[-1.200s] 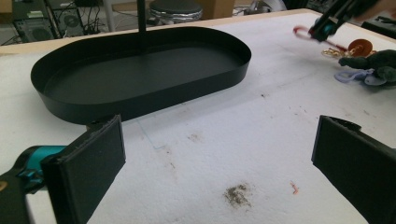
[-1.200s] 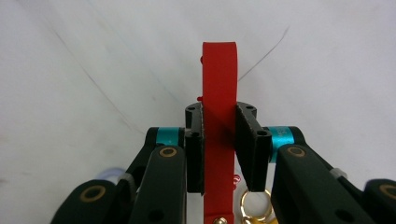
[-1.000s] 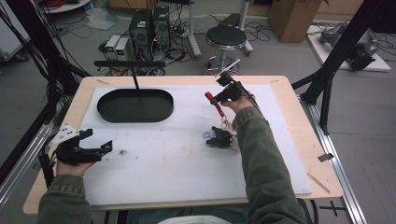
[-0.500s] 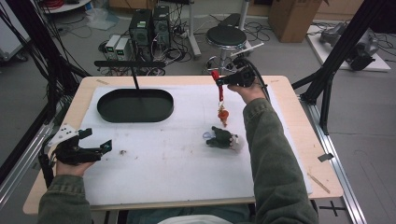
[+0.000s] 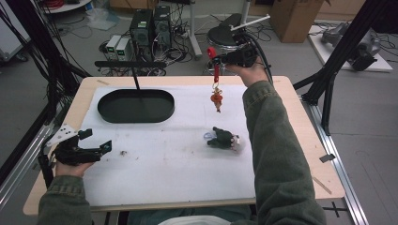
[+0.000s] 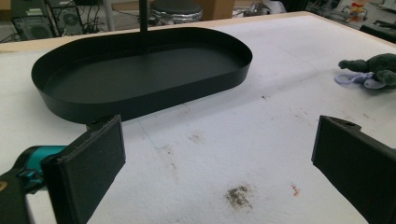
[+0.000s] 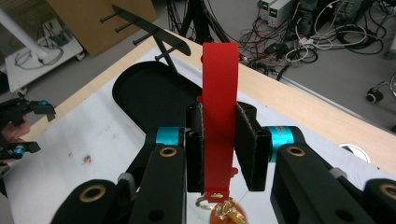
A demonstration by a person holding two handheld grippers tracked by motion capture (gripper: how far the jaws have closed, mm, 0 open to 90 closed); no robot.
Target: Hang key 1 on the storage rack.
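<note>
My right gripper (image 5: 220, 58) is raised above the table's far edge, shut on a red strap (image 5: 216, 70). An orange charm (image 5: 216, 99) dangles from the strap, clear of the white mat. In the right gripper view the pads pinch the red strap (image 7: 218, 107) at my right gripper (image 7: 219, 140), with the charm (image 7: 226, 210) just below. My left gripper (image 5: 97, 139) rests low at the near left, open and empty. Its pads stand wide apart in the left gripper view (image 6: 224, 158). A dark green plush toy (image 5: 223, 139) lies on the mat.
A black oval tray (image 5: 136, 105) sits at the far left of the mat (image 5: 178, 168), seen close ahead of my left gripper (image 6: 140, 74). A black post with a pegged crossbar (image 5: 129, 63) rises behind it. Stool, computers and cables lie beyond the table.
My right hand has risen and drawn toward the far edge, lifting the red strap and its charm up off the mat beside the plush toy. The left hand has stayed put.
</note>
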